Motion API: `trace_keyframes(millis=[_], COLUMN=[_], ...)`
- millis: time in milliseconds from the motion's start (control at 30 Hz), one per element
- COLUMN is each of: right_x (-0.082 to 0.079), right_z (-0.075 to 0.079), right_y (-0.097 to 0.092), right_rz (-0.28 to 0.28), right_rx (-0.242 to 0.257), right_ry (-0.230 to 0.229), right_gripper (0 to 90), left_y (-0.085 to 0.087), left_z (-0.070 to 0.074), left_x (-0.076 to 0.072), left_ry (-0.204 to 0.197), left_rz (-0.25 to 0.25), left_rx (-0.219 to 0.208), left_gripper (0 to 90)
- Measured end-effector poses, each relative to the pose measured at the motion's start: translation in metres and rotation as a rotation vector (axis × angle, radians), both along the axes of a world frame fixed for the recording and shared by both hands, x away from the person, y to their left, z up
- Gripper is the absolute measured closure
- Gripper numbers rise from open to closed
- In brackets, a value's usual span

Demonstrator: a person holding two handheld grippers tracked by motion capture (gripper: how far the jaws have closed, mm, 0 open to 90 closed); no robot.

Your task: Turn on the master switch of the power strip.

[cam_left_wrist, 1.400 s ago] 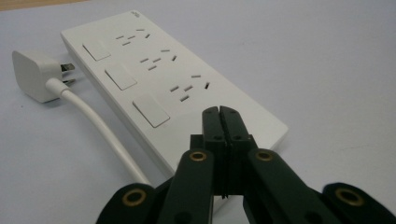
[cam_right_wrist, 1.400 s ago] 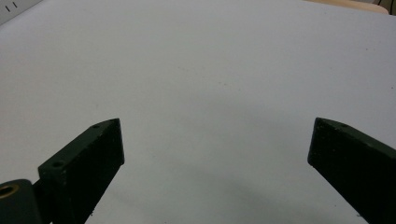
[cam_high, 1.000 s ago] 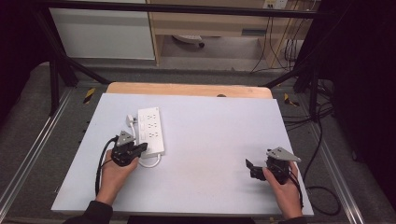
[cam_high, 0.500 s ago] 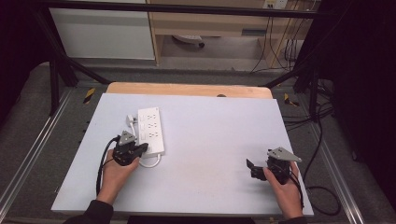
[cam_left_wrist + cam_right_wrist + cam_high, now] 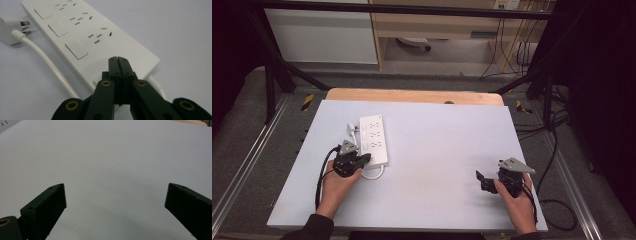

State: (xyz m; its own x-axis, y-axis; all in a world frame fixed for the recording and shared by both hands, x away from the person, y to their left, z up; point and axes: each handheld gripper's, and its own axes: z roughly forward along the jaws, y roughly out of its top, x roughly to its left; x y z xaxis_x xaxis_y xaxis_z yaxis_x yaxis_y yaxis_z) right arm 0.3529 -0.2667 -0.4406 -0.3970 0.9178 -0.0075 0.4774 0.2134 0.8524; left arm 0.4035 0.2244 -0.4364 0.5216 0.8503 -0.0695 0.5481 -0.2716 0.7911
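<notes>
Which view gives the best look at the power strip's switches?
The left gripper view: the power strip lies close, with three flat switches and their sockets plain. The high view shows the strip whole but small, switches hard to tell. The right gripper view catches just a corner.

A white power strip point(image 5: 374, 139) lies flat at the table's left — three sockets, three switches, seemingly all unplugged.

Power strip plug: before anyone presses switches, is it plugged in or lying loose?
Loose. The plug lies on the table beside the power strip, prongs bare, and its cord curls back to the strip.
</notes>
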Motion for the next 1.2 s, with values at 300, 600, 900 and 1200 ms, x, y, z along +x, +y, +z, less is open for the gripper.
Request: trace_keyframes(millis=[300, 600, 900, 1200], right_x=[-0.0002, 0.0, 0.0, 0.0001], right_z=[0.0, -0.0006, -0.0003, -0.0003], right_y=[0.0009, 0.0018, 0.0016, 0.0015], right_rz=[0.002, 0.003, 0.005, 0.006], right_rx=[0.0, -0.004, -0.002, -0.004], right_ry=[-0.001, 0.009, 0.008, 0.009], right_gripper=[4.0, 4.0, 4.0, 4.0], left_y=[0.0023, 0.0023, 0.0013, -0.0046], left_z=[-0.0002, -0.0001, 0.0002, 0.0021], left_x=[0.001, 0.0009, 0.001, 0.0001], left_ry=[0.001, 0.004, 0.006, 0.005], left_rz=[0.012, 0.01, 0.009, 0.007], left_rx=[-0.005, -0.006, -0.004, 0.031], left_gripper=[90.0, 90.0, 90.0, 90.0])
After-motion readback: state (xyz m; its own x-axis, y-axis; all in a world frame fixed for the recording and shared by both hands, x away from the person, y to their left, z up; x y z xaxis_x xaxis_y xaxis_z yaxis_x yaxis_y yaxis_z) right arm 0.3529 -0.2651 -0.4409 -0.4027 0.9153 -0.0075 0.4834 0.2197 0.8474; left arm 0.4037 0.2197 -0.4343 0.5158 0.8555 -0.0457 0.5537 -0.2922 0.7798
